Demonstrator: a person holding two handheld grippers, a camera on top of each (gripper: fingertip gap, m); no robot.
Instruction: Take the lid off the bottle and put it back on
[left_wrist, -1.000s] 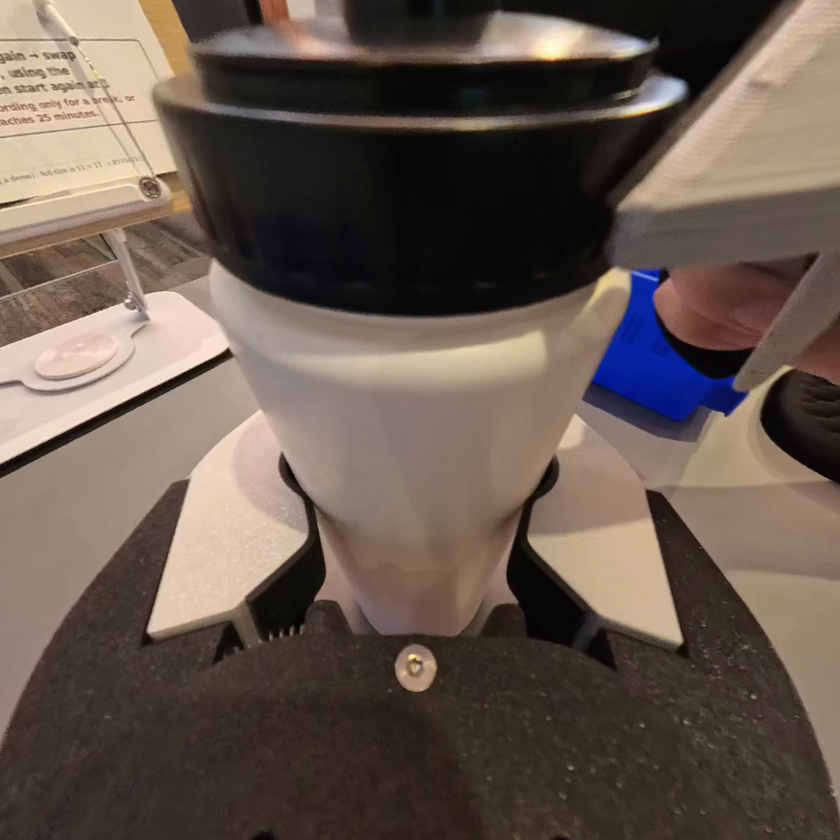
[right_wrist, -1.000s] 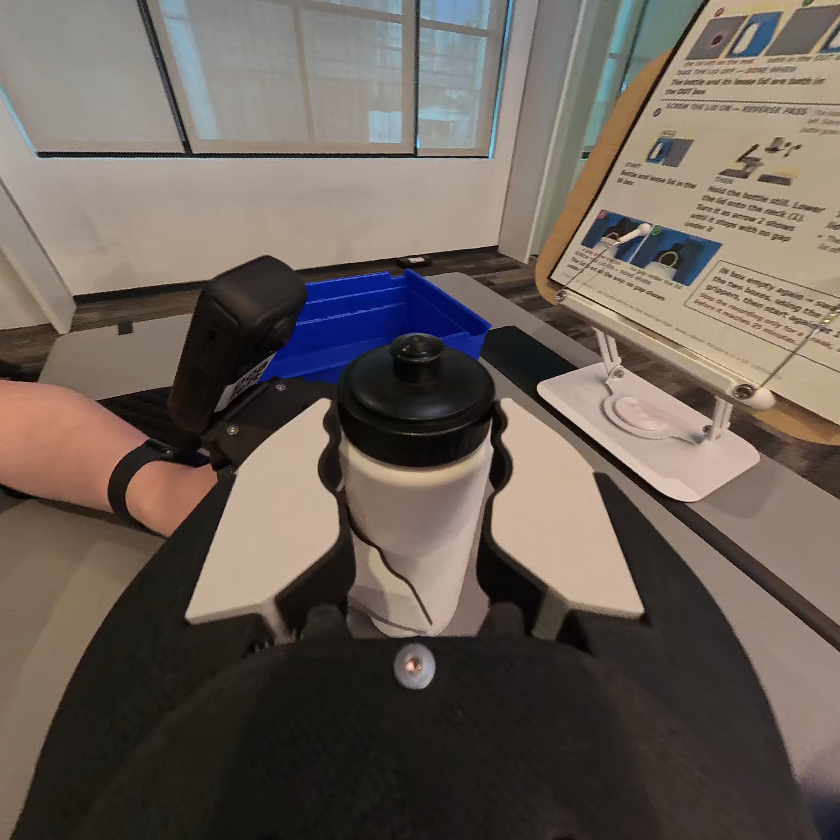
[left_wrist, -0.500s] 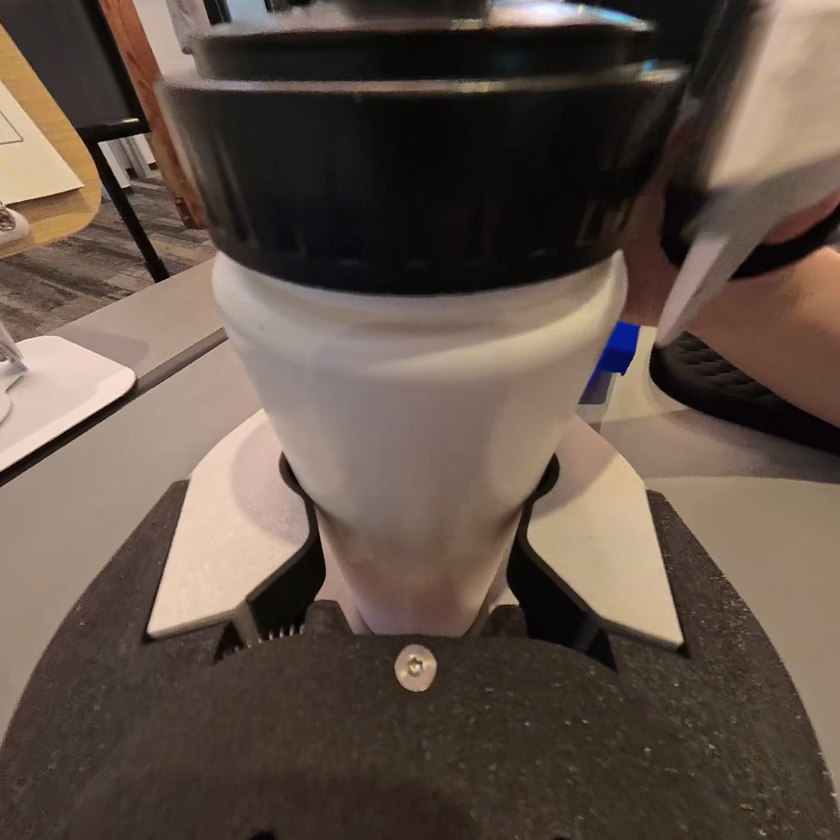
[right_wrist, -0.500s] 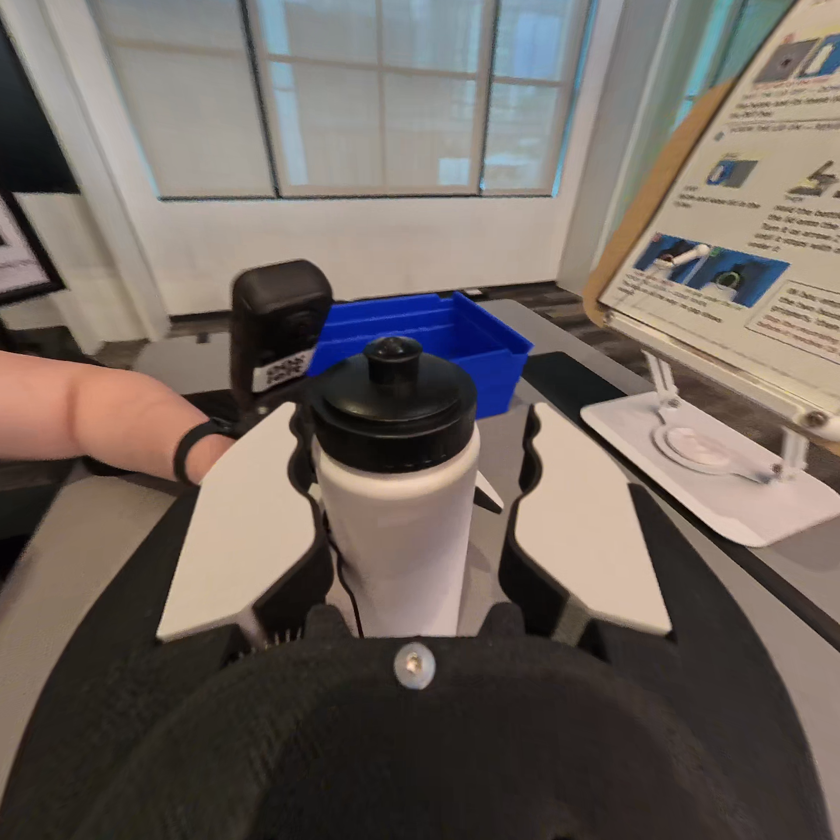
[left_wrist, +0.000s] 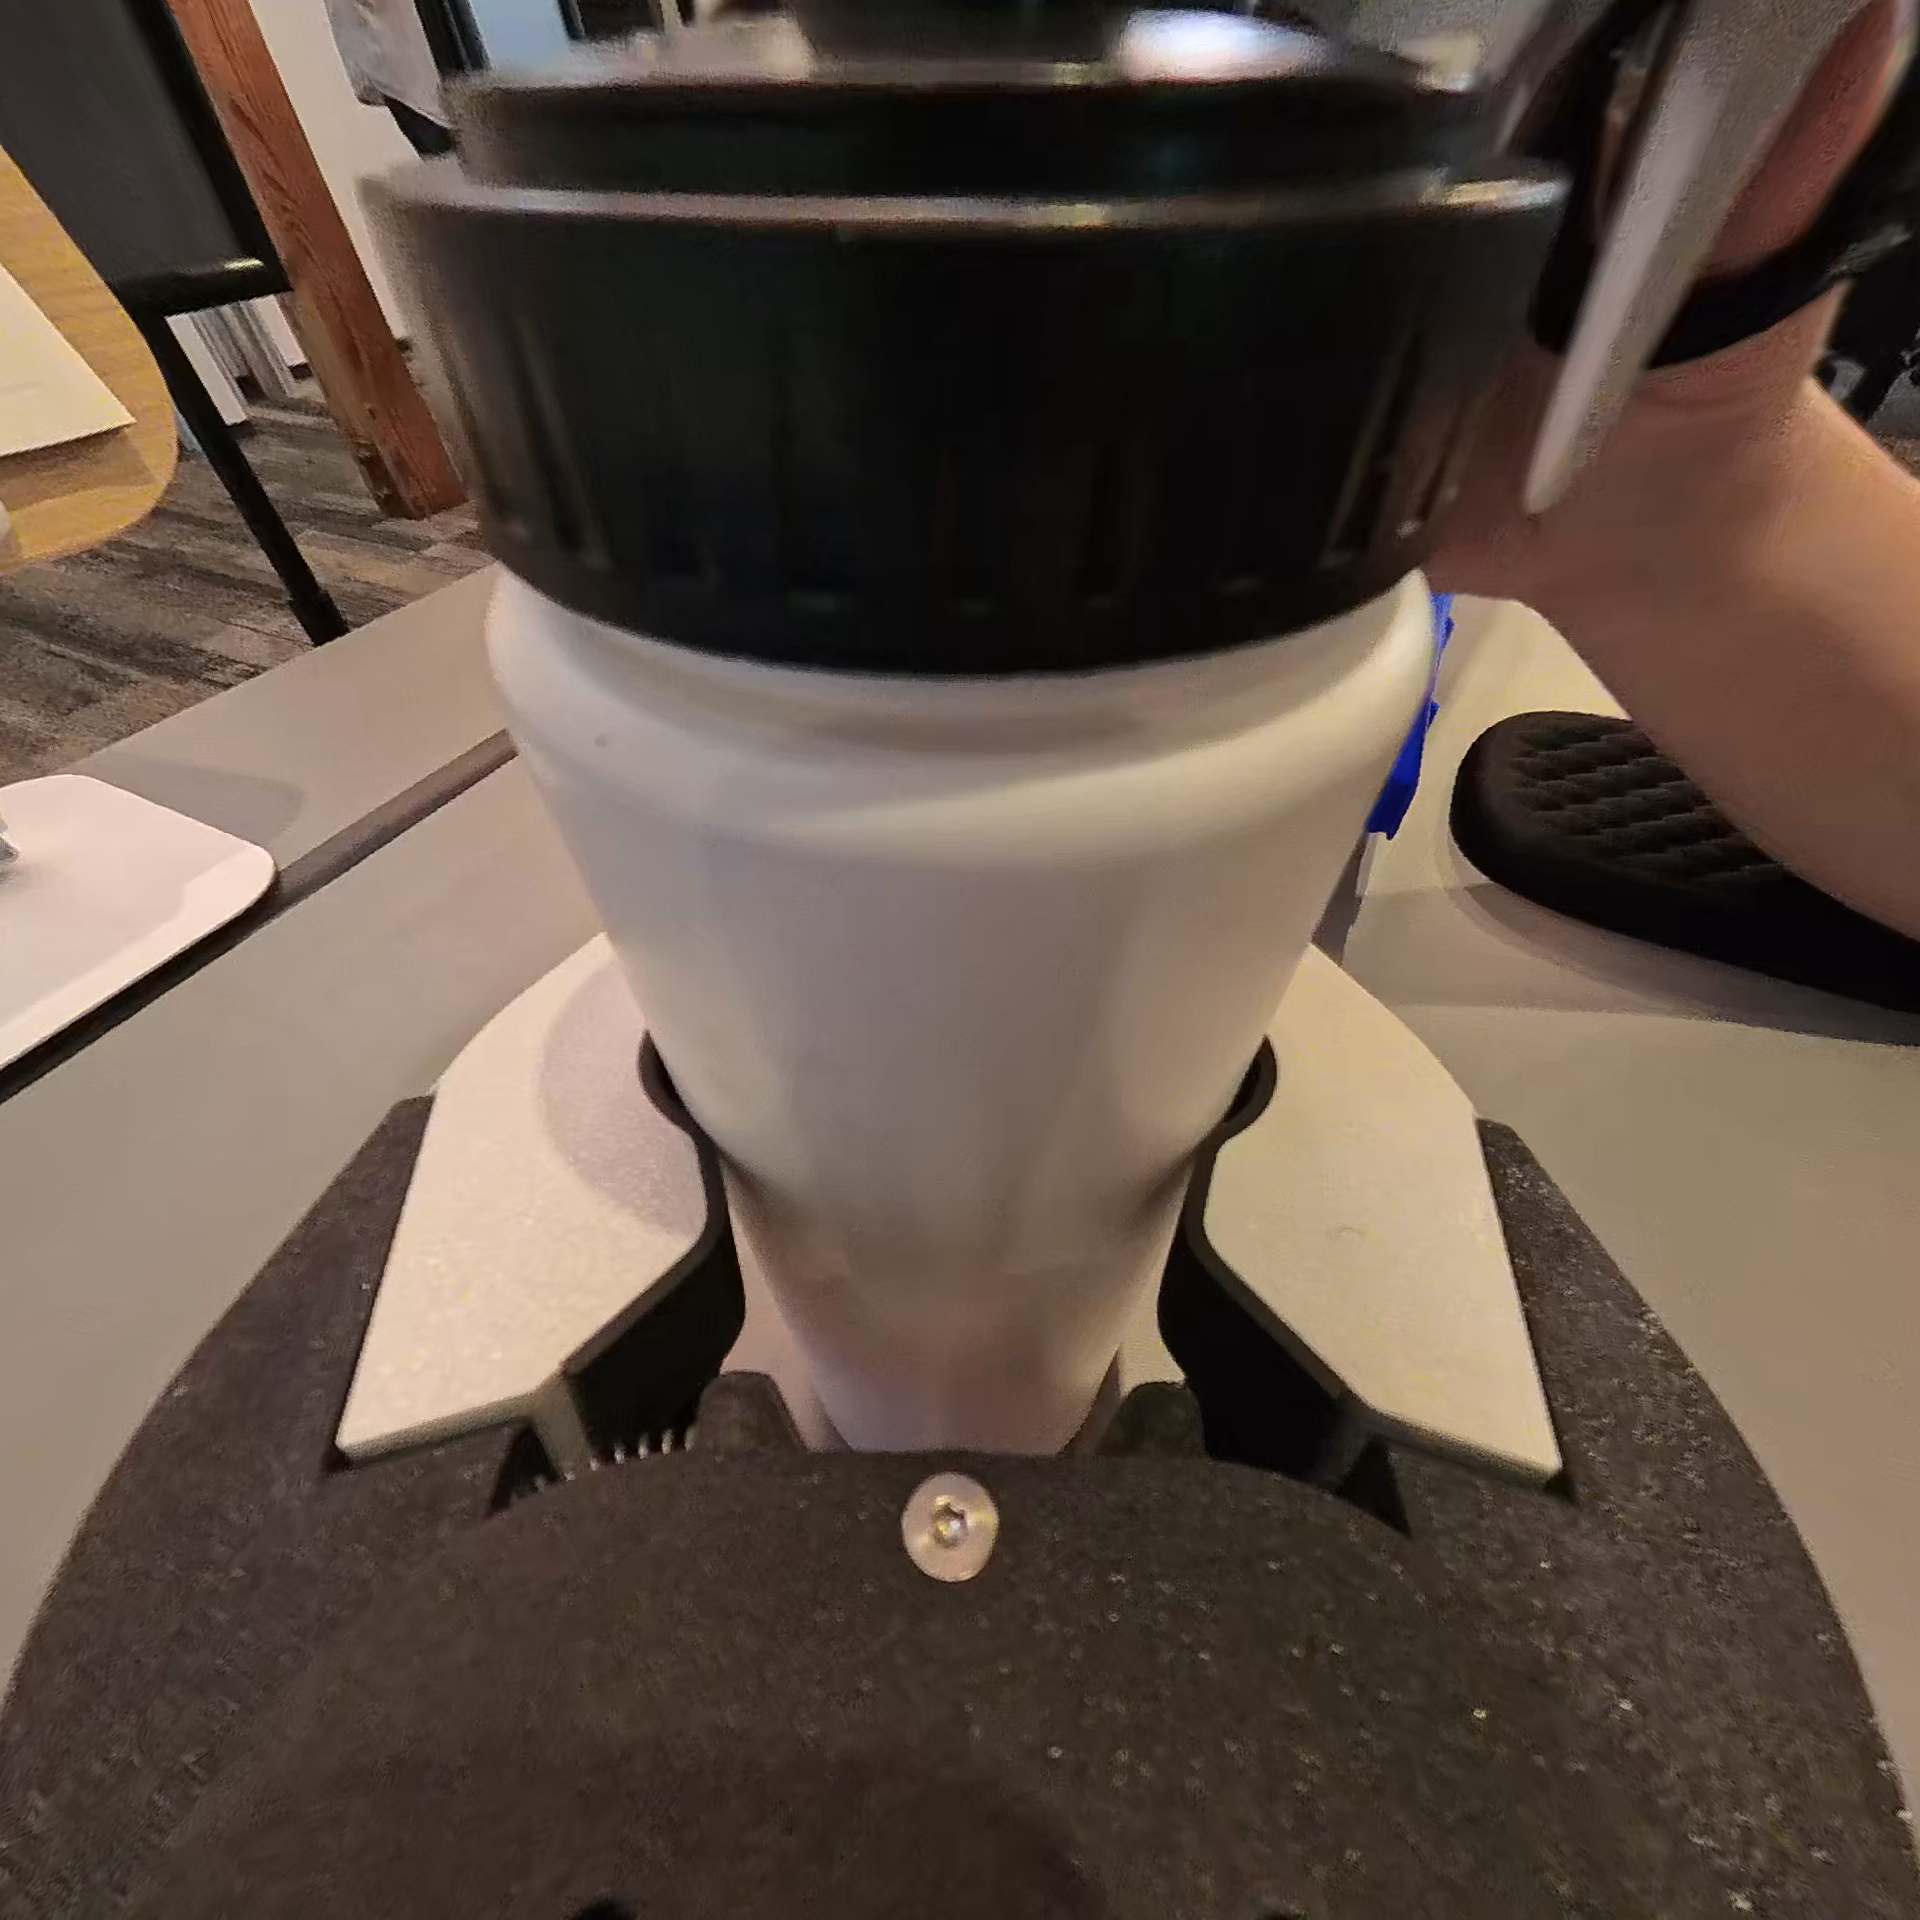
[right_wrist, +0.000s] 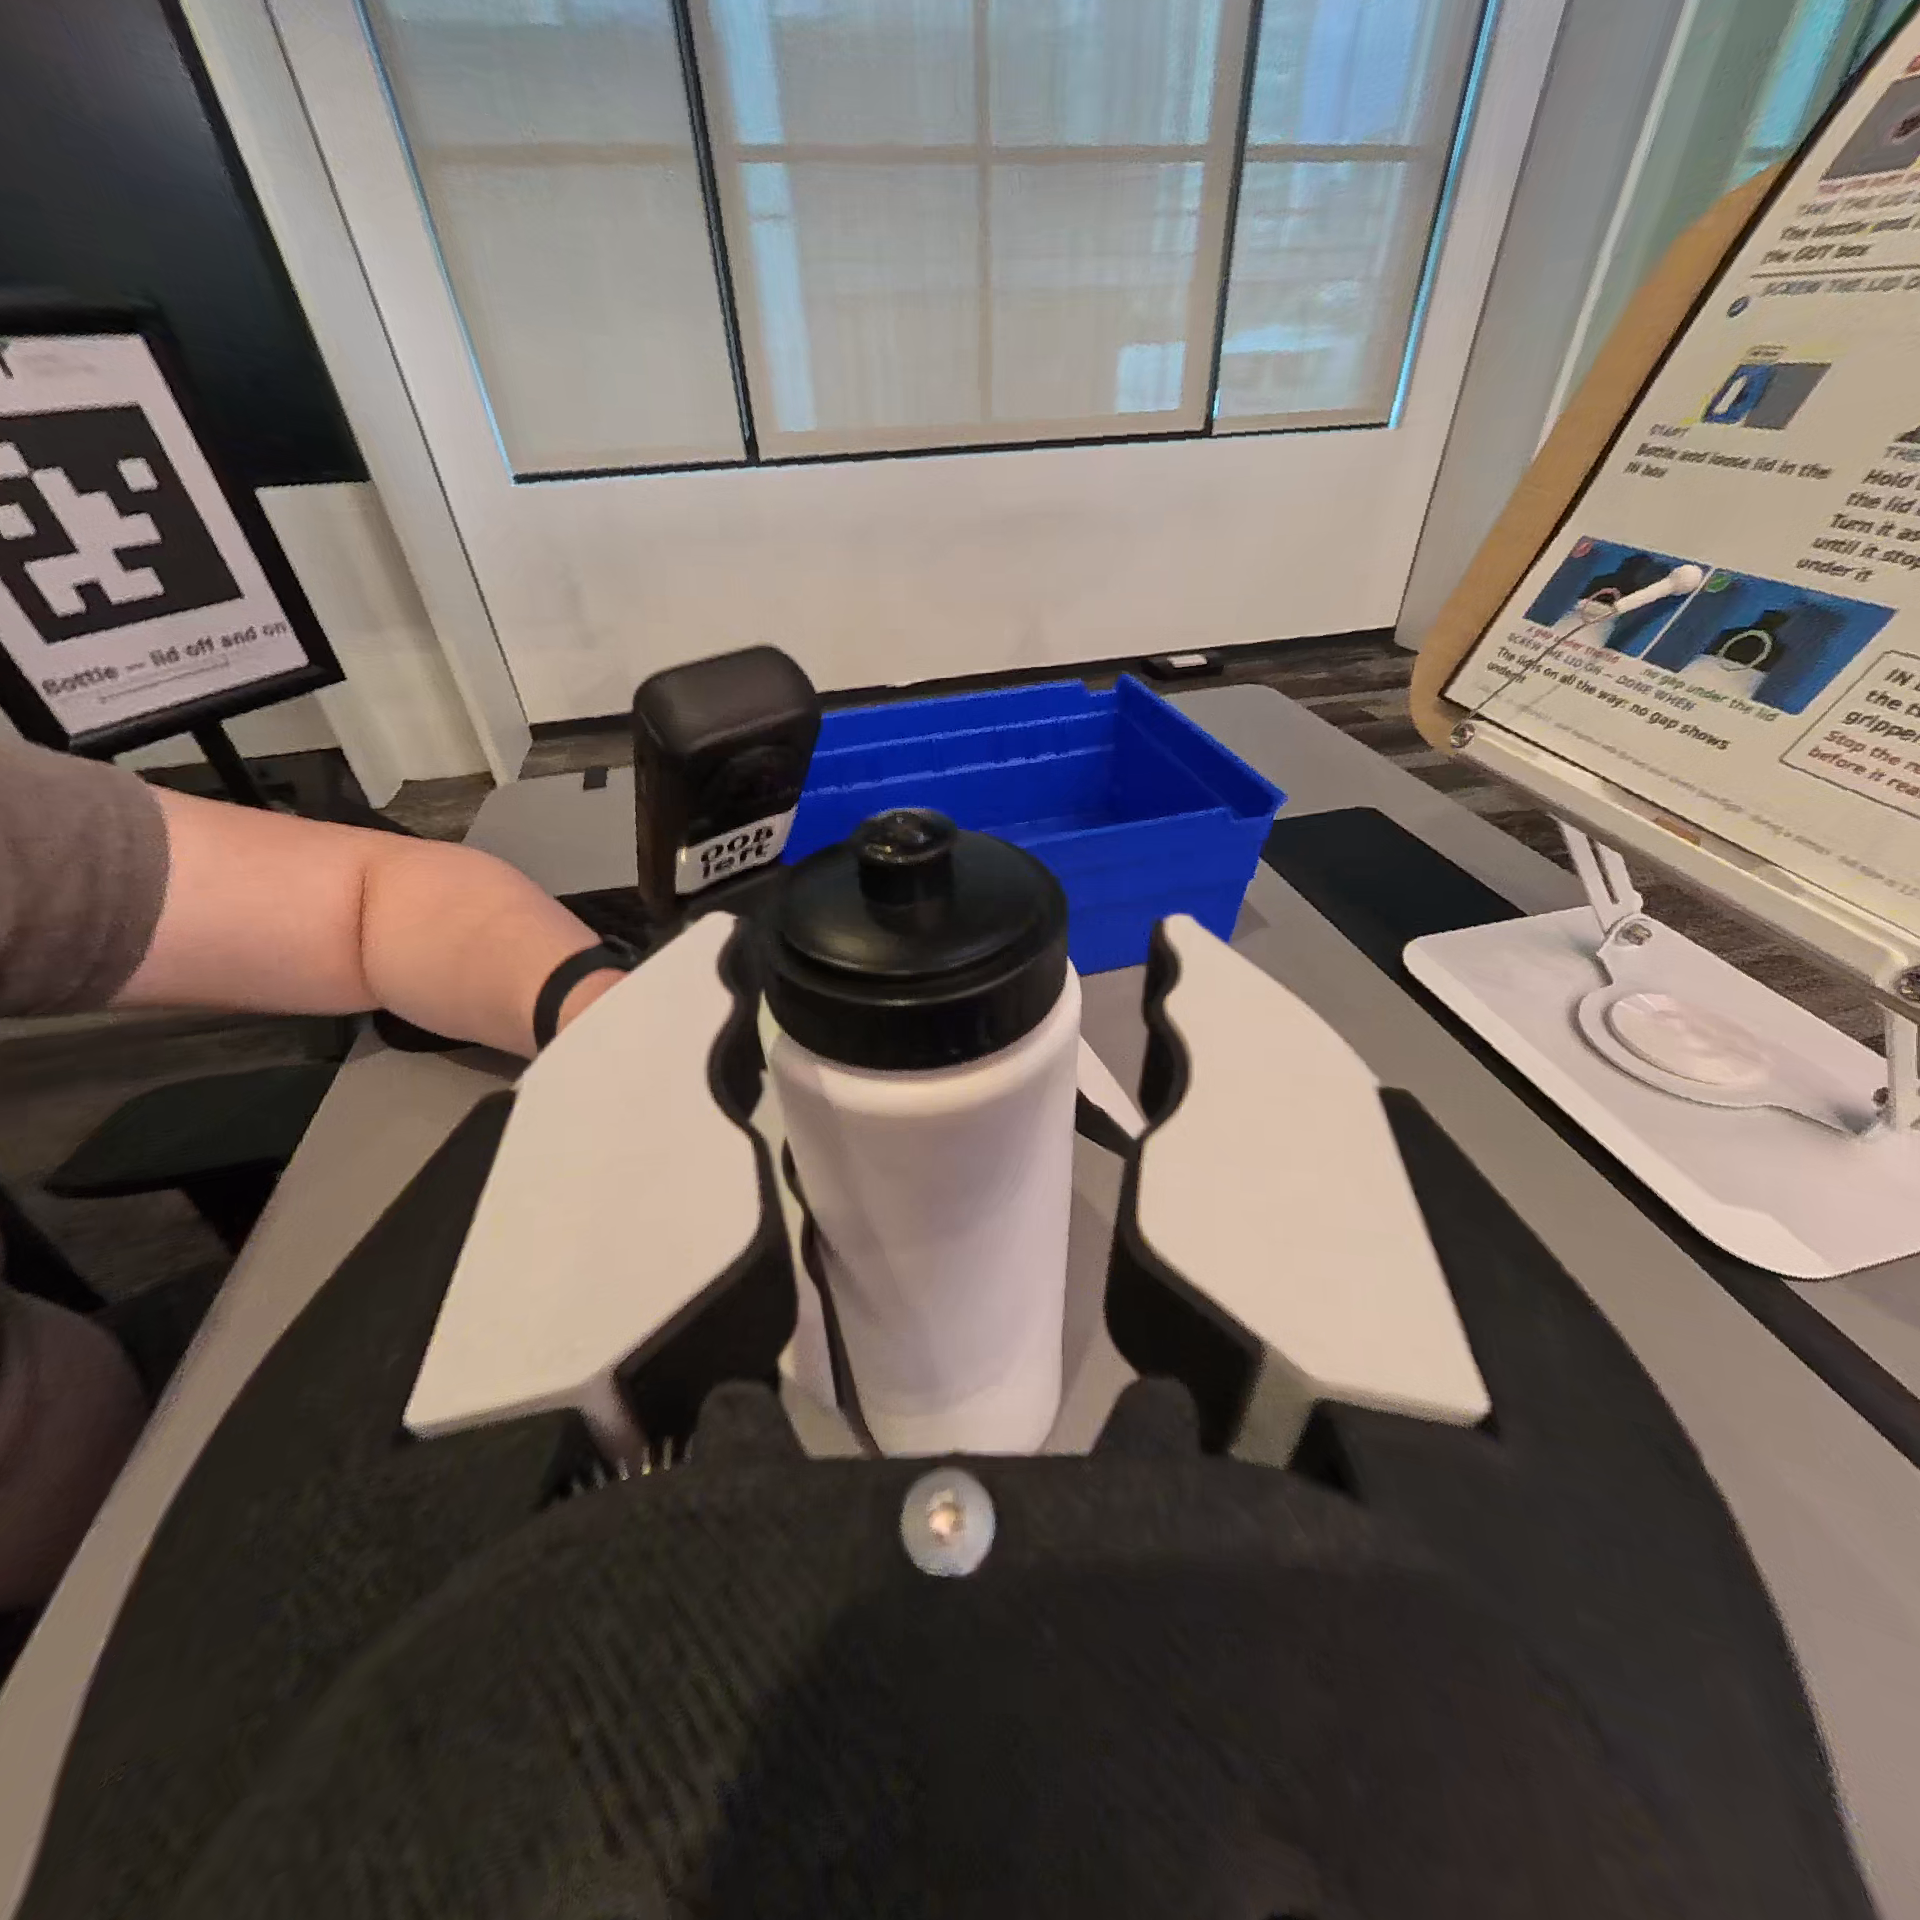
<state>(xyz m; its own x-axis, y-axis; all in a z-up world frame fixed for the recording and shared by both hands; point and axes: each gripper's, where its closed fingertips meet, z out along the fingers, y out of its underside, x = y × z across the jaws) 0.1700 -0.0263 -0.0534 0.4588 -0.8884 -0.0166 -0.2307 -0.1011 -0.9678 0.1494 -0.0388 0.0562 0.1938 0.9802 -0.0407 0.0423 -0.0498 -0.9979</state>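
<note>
Right wrist view: right tongs (right_wrist: 940, 1039) now spread apart off lid (right_wrist: 914, 940); left tongs (left_wrist: 961, 1226) clamped on bottle (left_wrist: 956, 935). Likely regripping between turns.

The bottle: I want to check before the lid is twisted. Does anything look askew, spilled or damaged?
Nothing stands out. The white bottle stands upright, its black lid level with no gap showing under it. The left gripper is clamped on its body; the right gripper is open around the lid. No spill shows.
</note>
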